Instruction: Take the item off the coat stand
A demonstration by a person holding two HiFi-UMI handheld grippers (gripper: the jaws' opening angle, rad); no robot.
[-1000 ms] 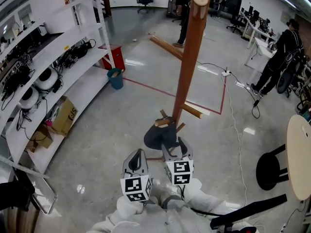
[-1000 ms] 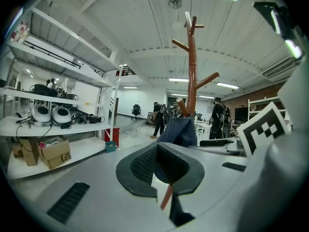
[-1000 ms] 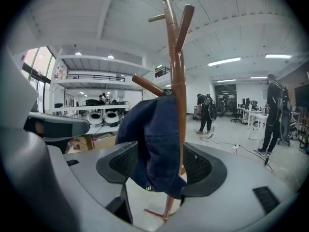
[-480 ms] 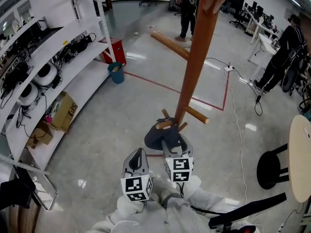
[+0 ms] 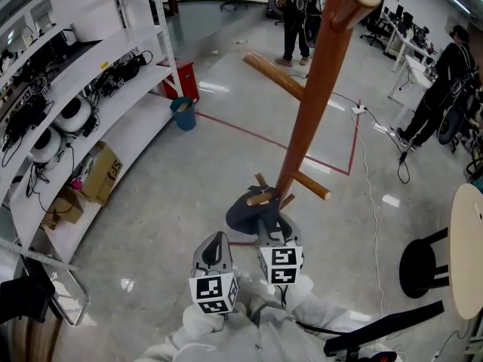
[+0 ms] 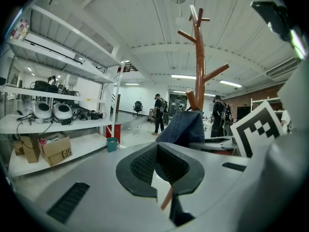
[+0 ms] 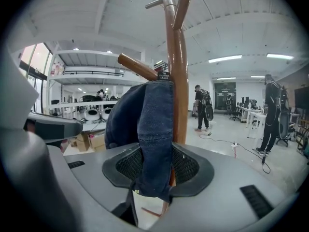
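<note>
Change: coat stand point(image 5: 309, 111) now slants further toward 1 o'clock in the head view; both grippers sit almost where they were.
Item: denim item point(image 7: 154, 129) hangs from a low peg point(image 5: 260, 197), at 12 o'clock from the right gripper point(image 7: 157, 170).
Right claw: clenched on a hanging fold of the denim, likely so as to lift it off the peg.
Left gripper point(image 6: 158, 151): jaws together on nothing, idle at 9 o'clock of the right.
Next: probably raise along the peg's upward slant, so the fabric doesn't snag.
</note>
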